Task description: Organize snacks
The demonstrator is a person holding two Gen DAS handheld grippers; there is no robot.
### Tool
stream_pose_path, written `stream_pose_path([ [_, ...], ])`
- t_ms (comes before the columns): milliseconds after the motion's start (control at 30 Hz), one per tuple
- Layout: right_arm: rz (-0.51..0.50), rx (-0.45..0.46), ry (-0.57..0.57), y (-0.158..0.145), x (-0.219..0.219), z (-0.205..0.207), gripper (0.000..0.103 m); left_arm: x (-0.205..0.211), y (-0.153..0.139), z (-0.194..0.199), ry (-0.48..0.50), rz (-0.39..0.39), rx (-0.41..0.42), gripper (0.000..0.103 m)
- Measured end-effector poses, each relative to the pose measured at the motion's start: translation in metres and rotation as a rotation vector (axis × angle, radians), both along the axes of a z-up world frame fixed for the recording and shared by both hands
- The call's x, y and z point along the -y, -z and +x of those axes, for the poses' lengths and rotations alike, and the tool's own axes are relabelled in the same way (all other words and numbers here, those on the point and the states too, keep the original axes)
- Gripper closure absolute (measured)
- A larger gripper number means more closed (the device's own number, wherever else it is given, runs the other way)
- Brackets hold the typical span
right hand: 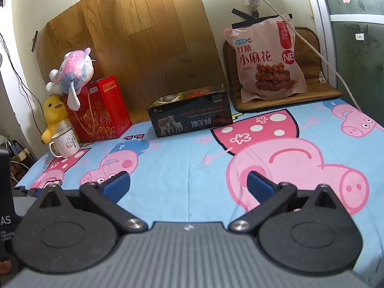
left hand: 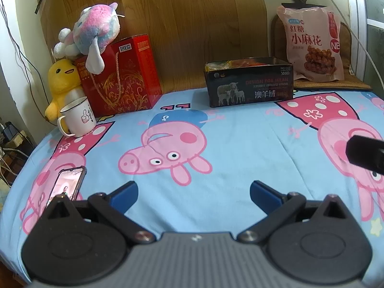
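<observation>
A: Both grippers were seen low over the cartoon sheet [right hand: 182, 168], nearest the lens. Left gripper [left hand: 194, 192]: jaws spread wide, nothing held. Right gripper [right hand: 188, 183]: same, spread and empty.

B: Snacks were found where?

A: Everything was placed relative to the dark tin box [left hand: 249, 84], which sat at the far edge of the sheet, lid off, w/ wrappers showing inside. A big pink snack bag [left hand: 312, 43] was propped upright just right of the box and behind it, on a brown mat [left hand: 336, 85]. A red gift box [left hand: 127, 76] stood well left of the tin box, plush toys [left hand: 93, 31] piled on it, a white mug [left hand: 78, 117] in front. A phone [left hand: 68, 184] lay far left, near side.

B: So the step was judged as?

A: Probably the bag was to be fetched, approx. by the right gripper, being closer. A pinch on the top seam was advised, not the puffy middle, which would likely slip. The cable [right hand: 312, 45] draped across the bag was to be avoided.
</observation>
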State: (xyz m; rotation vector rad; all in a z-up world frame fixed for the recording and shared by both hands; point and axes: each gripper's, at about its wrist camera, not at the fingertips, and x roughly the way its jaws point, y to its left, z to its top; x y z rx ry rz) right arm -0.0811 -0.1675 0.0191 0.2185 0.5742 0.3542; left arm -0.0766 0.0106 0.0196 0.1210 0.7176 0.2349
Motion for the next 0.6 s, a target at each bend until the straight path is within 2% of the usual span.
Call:
stream_pose_path([
  [600,0.007,-0.028,-0.001,0.0048,0.001,0.0055,0.0,0.0036,0.0078,0.008,0.003,0.004,-0.031,0.0],
])
